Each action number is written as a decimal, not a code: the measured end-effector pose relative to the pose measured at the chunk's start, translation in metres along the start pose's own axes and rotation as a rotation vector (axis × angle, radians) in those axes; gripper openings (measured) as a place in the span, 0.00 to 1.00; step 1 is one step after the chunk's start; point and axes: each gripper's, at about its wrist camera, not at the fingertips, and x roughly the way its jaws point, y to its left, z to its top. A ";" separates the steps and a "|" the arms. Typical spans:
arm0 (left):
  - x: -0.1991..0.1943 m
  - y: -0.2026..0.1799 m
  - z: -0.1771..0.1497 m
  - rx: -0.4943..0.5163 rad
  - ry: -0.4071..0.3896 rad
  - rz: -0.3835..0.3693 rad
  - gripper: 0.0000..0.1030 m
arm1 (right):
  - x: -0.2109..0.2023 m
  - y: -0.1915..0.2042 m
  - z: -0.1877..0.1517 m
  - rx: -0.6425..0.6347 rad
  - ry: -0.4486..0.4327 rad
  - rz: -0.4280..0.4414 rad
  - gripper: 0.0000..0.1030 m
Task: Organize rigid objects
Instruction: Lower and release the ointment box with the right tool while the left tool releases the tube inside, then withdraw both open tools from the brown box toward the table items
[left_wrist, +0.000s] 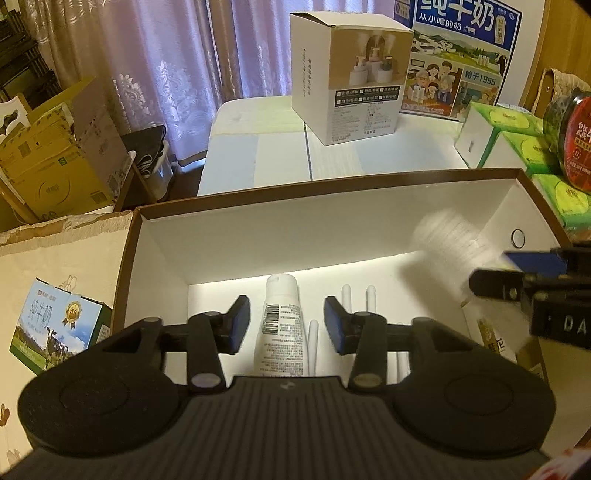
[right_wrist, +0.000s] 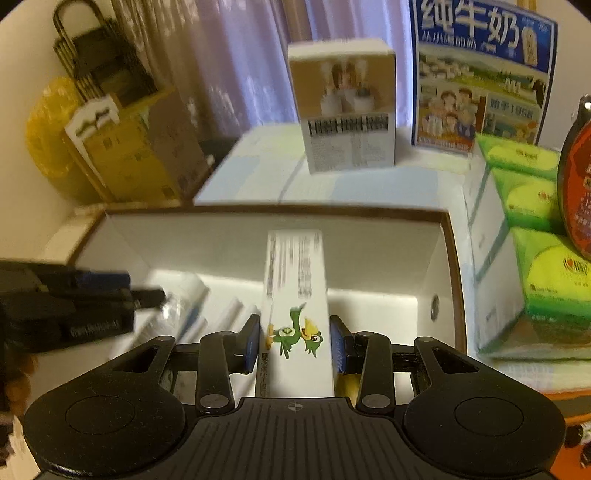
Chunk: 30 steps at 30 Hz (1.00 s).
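An open box with a brown rim and white inside fills both views. On its floor lies a white tube with a barcode, beside several thin white sticks. My left gripper hangs over the tube, open, its blue pads either side of it and clear of it. My right gripper is shut on a tall white carton printed with a green bird, held over the box's right part. That carton shows as a white blur in the left wrist view. The left gripper enters the right wrist view from the left.
Behind the open box stands a white product box on a pale table, with a blue milk poster beyond. Green tissue packs and a red-labelled jar crowd the right. Cardboard boxes stand at the left.
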 end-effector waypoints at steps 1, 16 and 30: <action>-0.001 0.000 -0.001 -0.002 -0.004 0.000 0.45 | -0.001 0.002 0.001 -0.004 -0.010 -0.003 0.34; -0.034 -0.004 -0.014 -0.017 -0.032 -0.025 0.51 | -0.018 0.008 -0.017 -0.041 0.033 0.016 0.51; -0.081 -0.017 -0.030 -0.032 -0.084 -0.049 0.53 | -0.055 0.011 -0.029 -0.026 0.002 0.023 0.57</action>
